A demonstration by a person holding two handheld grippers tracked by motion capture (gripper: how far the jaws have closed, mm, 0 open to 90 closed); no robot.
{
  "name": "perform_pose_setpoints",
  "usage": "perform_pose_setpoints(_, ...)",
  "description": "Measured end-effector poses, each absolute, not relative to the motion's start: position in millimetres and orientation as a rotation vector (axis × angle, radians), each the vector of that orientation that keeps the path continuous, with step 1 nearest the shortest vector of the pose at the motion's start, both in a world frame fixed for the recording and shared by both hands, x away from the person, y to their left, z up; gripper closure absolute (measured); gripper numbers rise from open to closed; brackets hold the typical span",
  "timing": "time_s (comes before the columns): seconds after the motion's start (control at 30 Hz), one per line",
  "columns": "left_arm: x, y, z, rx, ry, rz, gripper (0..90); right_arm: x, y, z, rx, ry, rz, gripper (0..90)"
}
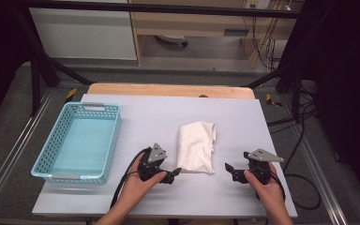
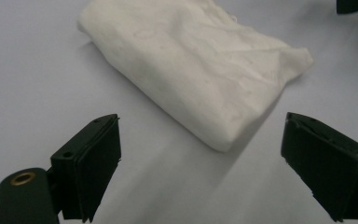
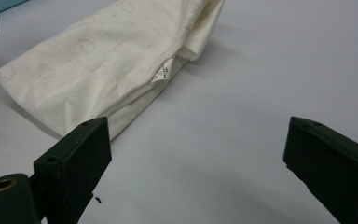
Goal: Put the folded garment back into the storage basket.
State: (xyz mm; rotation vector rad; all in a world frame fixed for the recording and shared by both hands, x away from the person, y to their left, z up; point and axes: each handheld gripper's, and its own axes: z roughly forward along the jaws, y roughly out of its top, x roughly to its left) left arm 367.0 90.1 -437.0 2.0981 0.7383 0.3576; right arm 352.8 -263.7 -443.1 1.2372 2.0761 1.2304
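A folded white cloth [image 1: 197, 146] lies on the pale table cover, right of the middle. My left gripper [image 1: 174, 173] rests low at the cloth's near left corner, jaws wide open and empty. In the left gripper view the cloth [image 2: 191, 65] lies just beyond my left gripper [image 2: 203, 163], its near corner between the two pads. My right gripper [image 1: 231, 169] stands open a little right of the cloth's near edge, holding nothing. In the right gripper view the cloth [image 3: 107, 65] with a small label runs off to the upper left of my right gripper [image 3: 193, 172].
A light blue plastic basket [image 1: 56, 150] stands on the left side of the table, nothing in it. The table cover [image 1: 243, 122] has bare room right of the cloth. Metal frame rails and cables [image 1: 304, 178] run along the table's sides.
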Motion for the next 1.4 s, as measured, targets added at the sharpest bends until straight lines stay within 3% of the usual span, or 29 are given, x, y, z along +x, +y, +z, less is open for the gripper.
perform_pose_setpoints(0.17, 366, 85, -444, 2.127, 0.754, 0.367, 17.0, 354, -261, -444, 1.239, 2.095, 1.228, 7.4)
perform_pose_setpoints(0.37, 367, 72, -457, 2.175, 0.75, 0.32, 39.9, 354, -260, -443, 1.224, 2.105, 1.221, 8.3)
perform_pose_setpoints(0.63, 369, 65, -459, 2.166, 0.78, 0.372, 59.4, 355, -259, -445, 1.224, 2.108, 1.206, 8.8)
perform_pose_setpoints(1.13, 370, 60, -459, 2.157, 0.789, 0.367, 79.0, 352, -254, -442, 1.175, 2.108, 1.209, 9.7)
perform_pose_setpoints(1.4, 370, 62, -458, 2.148, 0.794, 0.353, 83.1, 351, -253, -441, 1.153, 2.123, 1.217, 10.1)
